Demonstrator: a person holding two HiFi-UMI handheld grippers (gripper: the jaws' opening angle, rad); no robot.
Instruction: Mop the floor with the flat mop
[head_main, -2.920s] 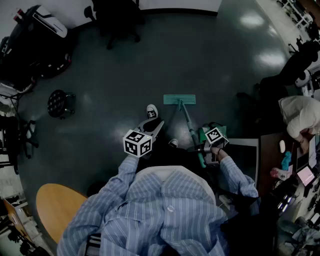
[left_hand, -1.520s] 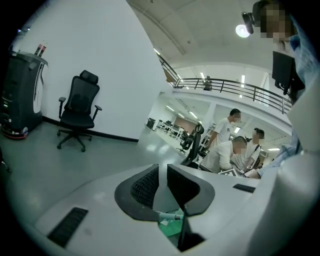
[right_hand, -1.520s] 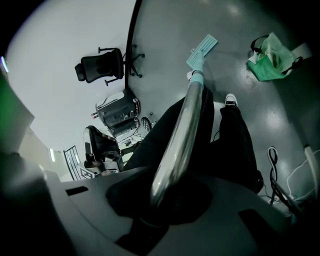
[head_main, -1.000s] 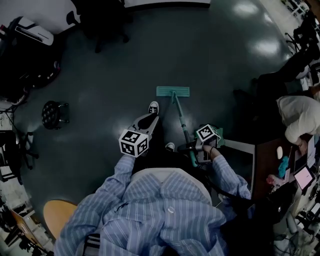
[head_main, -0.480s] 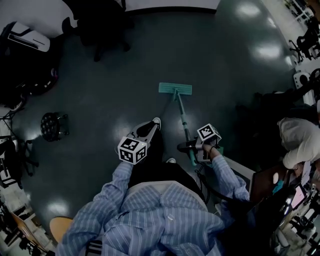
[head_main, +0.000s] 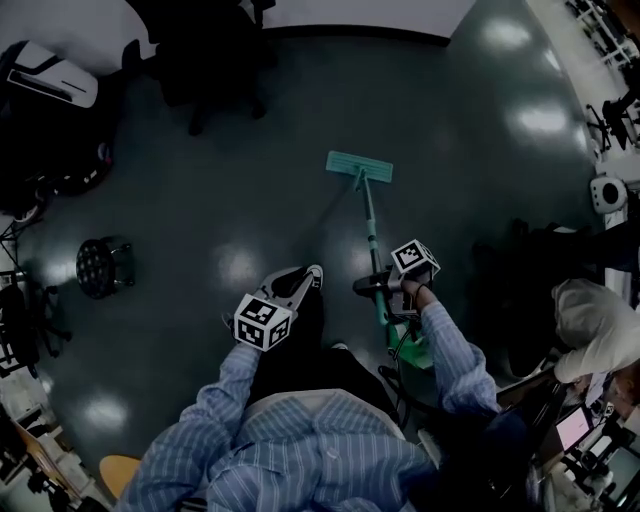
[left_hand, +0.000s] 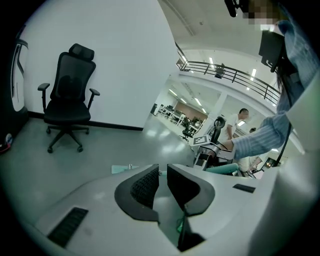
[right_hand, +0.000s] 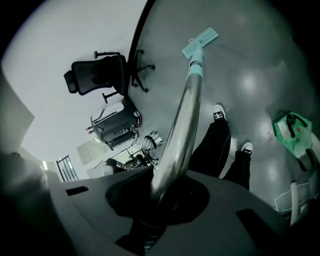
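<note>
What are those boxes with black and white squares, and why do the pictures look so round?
A person holds a grabbing tool, called a gripper, in each hand; the checkered boxes are part of them. The top-down picture comes from a camera on the person's head, looking down at the floor. The other two come from small cameras riding on the grippers, whose wide lenses bend everything. The right gripper is clamped on the mop handle, and the mop head lies on the floor ahead. The left gripper holds nothing, its jaws almost together, and faces a black chair.
</note>
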